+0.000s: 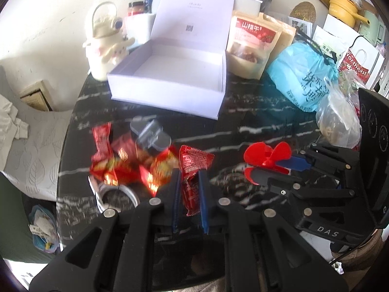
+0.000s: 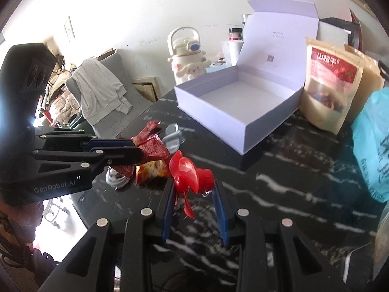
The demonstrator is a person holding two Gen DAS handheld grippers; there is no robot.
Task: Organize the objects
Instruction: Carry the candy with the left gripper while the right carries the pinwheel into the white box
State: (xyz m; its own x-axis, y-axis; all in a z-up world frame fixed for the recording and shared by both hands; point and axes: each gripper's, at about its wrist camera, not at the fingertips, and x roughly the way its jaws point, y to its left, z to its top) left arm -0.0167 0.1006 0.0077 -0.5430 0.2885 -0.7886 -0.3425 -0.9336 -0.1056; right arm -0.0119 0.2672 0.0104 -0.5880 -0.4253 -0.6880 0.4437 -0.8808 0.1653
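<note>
My left gripper (image 1: 189, 172) is shut on a red snack packet (image 1: 193, 170) just above the black marble table; it shows in the right wrist view (image 2: 139, 152) at the left holding the packet (image 2: 153, 147). My right gripper (image 2: 193, 185) is shut on a small red fan (image 2: 188, 172), which also shows in the left wrist view (image 1: 265, 158). A pile of red snack packets (image 1: 116, 163) and a grey clip-like object (image 1: 150, 136) lie left of the held packet. An open, empty white box (image 1: 170, 73) stands behind, also in the right wrist view (image 2: 238, 102).
A cream kettle-shaped bottle (image 1: 107, 46) stands left of the box. Brown snack pouches (image 1: 250, 43), a blue bag (image 1: 304, 75) and a clear plastic bag (image 1: 338, 119) crowd the right side. A white cable coil (image 1: 114, 194) lies near the table's left edge.
</note>
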